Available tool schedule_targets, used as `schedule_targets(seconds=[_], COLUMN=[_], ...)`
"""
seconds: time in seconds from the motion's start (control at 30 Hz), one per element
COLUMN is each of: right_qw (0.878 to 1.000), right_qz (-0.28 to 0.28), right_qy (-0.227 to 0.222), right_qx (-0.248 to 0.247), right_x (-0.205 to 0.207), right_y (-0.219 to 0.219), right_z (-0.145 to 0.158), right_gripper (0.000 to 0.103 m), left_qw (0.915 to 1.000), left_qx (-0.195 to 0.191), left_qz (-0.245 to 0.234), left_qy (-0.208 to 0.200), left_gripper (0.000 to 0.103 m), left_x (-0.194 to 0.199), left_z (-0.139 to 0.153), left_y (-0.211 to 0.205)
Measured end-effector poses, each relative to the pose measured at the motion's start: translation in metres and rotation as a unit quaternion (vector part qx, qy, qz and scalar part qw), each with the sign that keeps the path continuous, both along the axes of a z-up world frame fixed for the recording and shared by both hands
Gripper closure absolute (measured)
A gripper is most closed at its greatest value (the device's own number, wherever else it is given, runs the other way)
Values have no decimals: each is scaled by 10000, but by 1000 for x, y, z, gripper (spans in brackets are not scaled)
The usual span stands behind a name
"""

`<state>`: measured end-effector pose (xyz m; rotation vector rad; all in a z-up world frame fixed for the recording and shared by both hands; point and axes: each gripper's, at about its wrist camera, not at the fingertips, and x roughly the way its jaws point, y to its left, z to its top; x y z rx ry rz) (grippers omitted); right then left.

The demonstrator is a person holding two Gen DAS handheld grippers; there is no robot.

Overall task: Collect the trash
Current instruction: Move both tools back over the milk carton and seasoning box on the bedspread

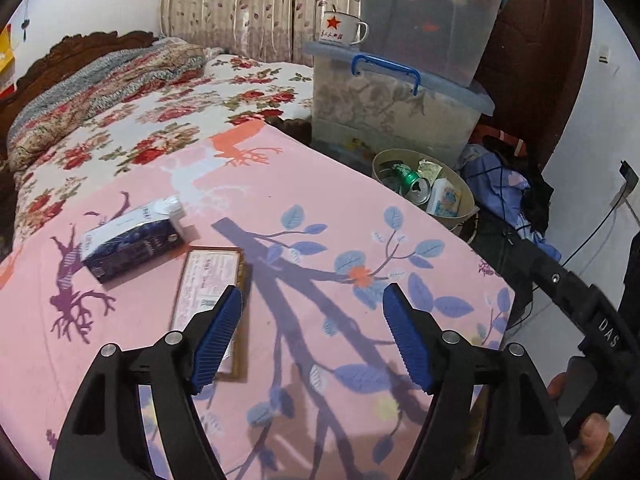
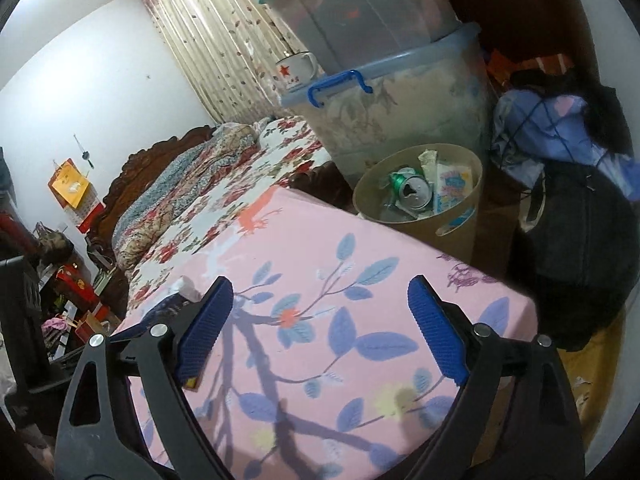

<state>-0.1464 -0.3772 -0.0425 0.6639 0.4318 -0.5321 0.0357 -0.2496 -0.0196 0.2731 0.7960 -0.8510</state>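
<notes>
A dark blue and white milk carton lies on its side on the pink bedspread. A flat gold-edged box lies beside it, just ahead of my left gripper's left finger. My left gripper is open and empty above the bedspread. A beige waste bin beside the bed holds a green can, a tissue pack and wrappers; it also shows in the right wrist view. My right gripper is open and empty over the bedspread. The carton is mostly hidden behind its left finger.
Two stacked plastic storage boxes stand behind the bin, with a red-star enamel mug on the lower lid. Clothes and a dark bag lie right of the bin. A floral quilt covers the far bed.
</notes>
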Motion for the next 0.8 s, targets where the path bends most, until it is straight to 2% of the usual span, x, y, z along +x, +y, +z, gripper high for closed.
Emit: schedule_targets(seconds=[0.1,0.8], right_qw=[10000,9998], right_qz=[67,217], right_qy=[-1,21], right_qx=[55,47], right_x=[3,11], right_y=[6,25], right_z=[1,5], right_gripper=[14,14], left_qw=[9999,9992], left_qx=[-2,-4], left_qz=[46,191], left_qy=[-112,-338], left_gripper=[29,28], left_x=[-4,-10], left_z=[3,11], left_y=[7,28])
